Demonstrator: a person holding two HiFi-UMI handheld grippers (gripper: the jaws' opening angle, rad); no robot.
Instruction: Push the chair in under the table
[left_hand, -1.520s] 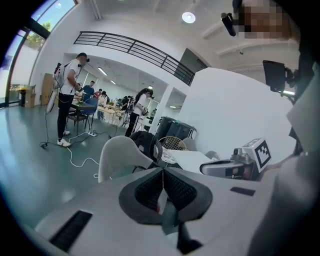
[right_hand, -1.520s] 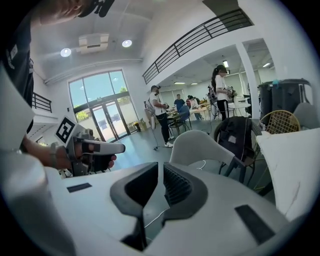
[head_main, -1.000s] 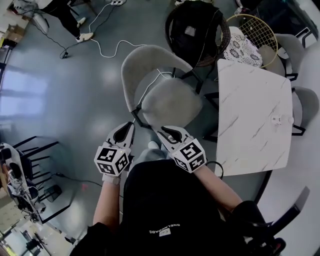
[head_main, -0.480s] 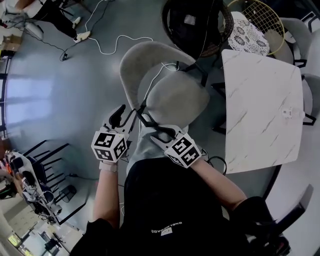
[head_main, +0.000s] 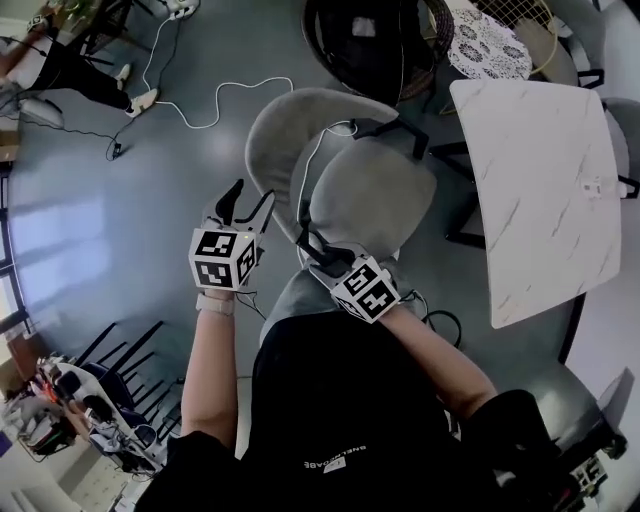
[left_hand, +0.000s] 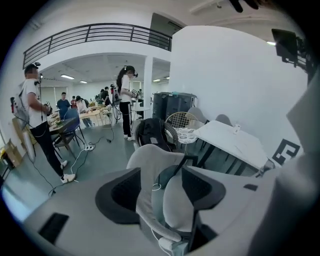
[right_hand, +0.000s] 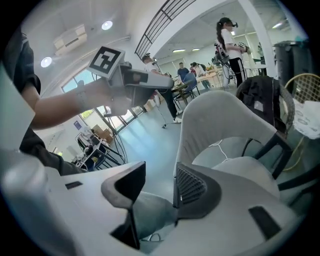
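Note:
The grey upholstered chair (head_main: 375, 195) stands pulled out from the white marble table (head_main: 545, 170), with its curved backrest (head_main: 290, 125) on the side away from the table. My left gripper (head_main: 252, 195) hovers by the backrest's near end, jaws opening. In the left gripper view the backrest (left_hand: 150, 155) shows through the gap of the left gripper (left_hand: 161, 185), and no pad presses on it. My right gripper (head_main: 308, 248) sits at the seat's near edge, jaws opening. Only floor and a trouser leg show between the jaws of the right gripper (right_hand: 159, 185); the chair (right_hand: 215, 120) rises just right of them.
A black wicker chair (head_main: 375, 45) with a bag and a wire chair with a lace cushion (head_main: 490, 40) stand beyond the table's far end. A white cable (head_main: 215, 100) trails over the floor. Black racks (head_main: 110, 380) stand at lower left. People (left_hand: 35, 115) stand farther off.
Both grippers went from shut to open and moved forward toward the chair. The left one came up beside the backrest's end, the right one to the seat's near edge.

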